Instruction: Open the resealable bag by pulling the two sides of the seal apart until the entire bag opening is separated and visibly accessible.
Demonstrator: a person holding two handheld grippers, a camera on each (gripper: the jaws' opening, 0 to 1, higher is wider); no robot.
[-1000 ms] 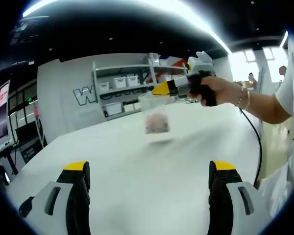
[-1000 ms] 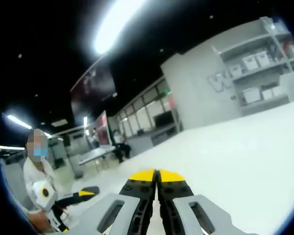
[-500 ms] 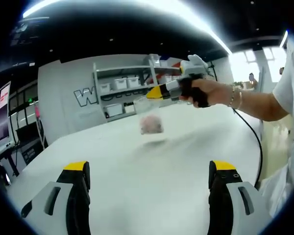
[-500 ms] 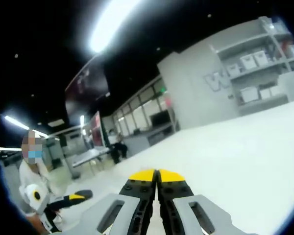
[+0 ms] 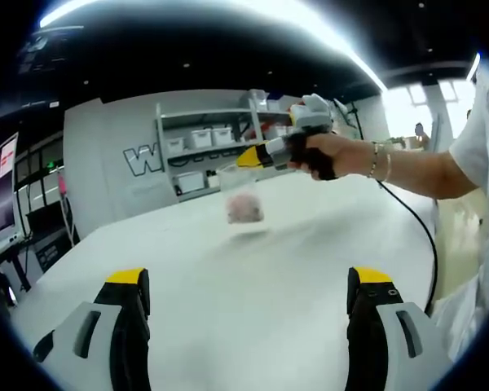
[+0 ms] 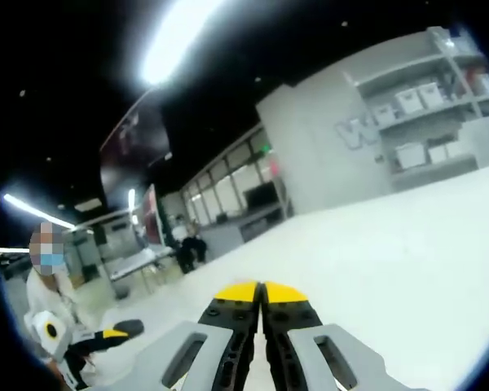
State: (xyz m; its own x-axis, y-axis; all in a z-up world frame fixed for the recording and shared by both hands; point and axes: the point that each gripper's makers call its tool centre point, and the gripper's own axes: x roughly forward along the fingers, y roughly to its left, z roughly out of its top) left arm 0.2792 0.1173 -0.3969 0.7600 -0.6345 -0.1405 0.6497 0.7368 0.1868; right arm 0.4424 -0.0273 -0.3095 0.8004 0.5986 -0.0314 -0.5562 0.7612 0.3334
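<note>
Above a wide white table (image 5: 253, 277), the right gripper (image 5: 246, 158) is held out level in the left gripper view, the person's hand (image 5: 322, 155) wrapped around its grip and a braceleted forearm reaching in from the right. Its yellow-tipped jaws are pinched on the top edge of a clear resealable bag (image 5: 243, 195), which hangs free above the tabletop with a pinkish lump (image 5: 244, 208) inside; the picture is too blurred to tell whether the seal is parted. In the right gripper view the same jaws meet tip to tip at the bottom. The left gripper (image 5: 248, 293) sits low over the table, well apart from the bag, its two jaws spread wide with nothing between them. Grey shelves (image 5: 208, 147) with bins line the far wall.
</note>
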